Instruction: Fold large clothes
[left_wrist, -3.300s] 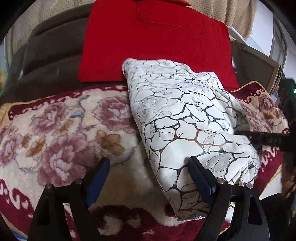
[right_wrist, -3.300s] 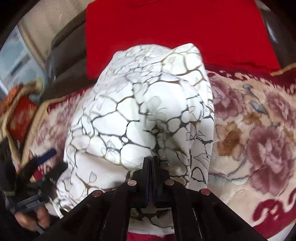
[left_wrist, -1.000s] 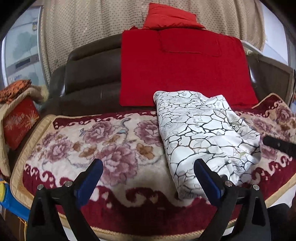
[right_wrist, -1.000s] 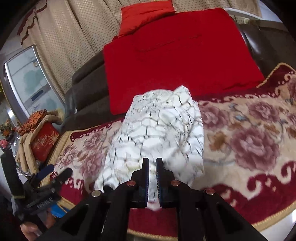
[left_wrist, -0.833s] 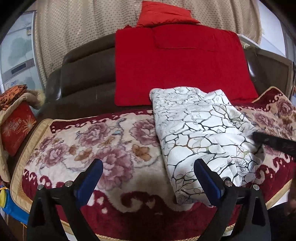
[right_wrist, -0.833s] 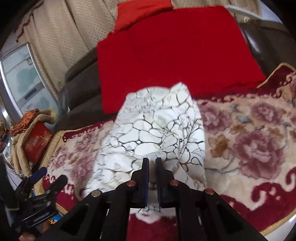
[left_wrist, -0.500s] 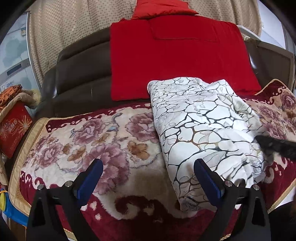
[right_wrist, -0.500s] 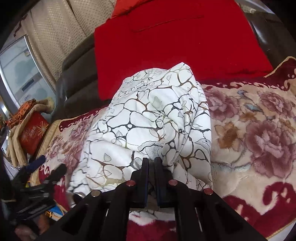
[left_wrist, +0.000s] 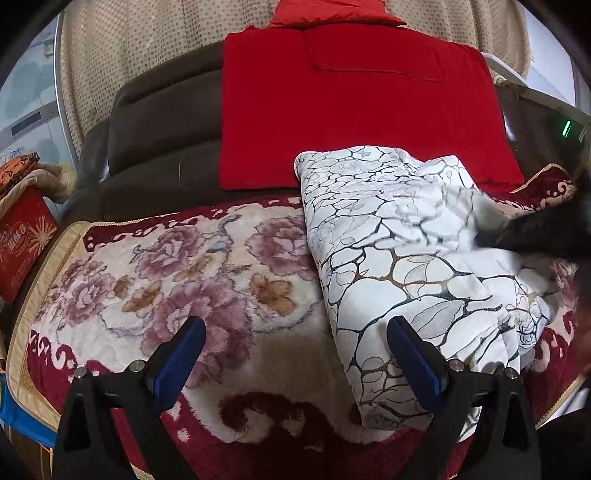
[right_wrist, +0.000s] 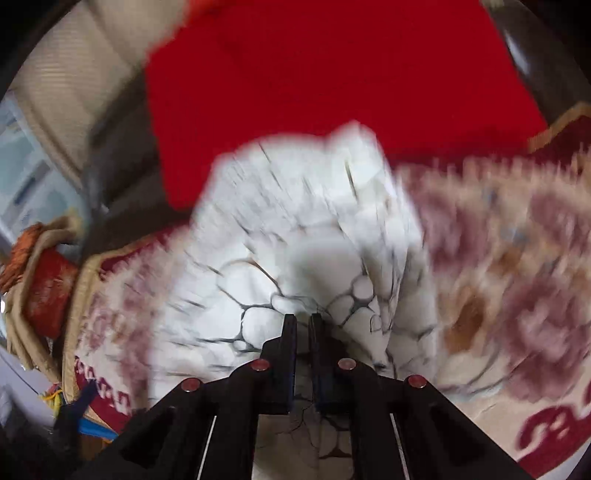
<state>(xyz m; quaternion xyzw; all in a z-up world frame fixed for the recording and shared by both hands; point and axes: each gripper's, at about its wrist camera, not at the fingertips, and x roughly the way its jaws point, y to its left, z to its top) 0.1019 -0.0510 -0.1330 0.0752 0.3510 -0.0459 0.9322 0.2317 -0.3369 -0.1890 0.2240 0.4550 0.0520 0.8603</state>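
Floral sofa blanket (left_wrist: 192, 258), folded white garment (left_wrist: 391, 258), right gripper (right_wrist: 303, 325) seemingly pinching it

A home sitting room. A dark leather sofa (left_wrist: 147, 122) runs from nine to three o'clock, spread with a floral plush blanket (left_wrist: 166, 266). At twelve o'clock, a red throw (left_wrist: 354, 107) and dotted beige curtains (left_wrist: 147, 40).

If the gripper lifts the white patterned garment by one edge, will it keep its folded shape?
Probably not. The white garment shows soft wrinkles and sagging layers, so it would likely droop and unfold. On the plush floral blanket it would probably drag, not slide.
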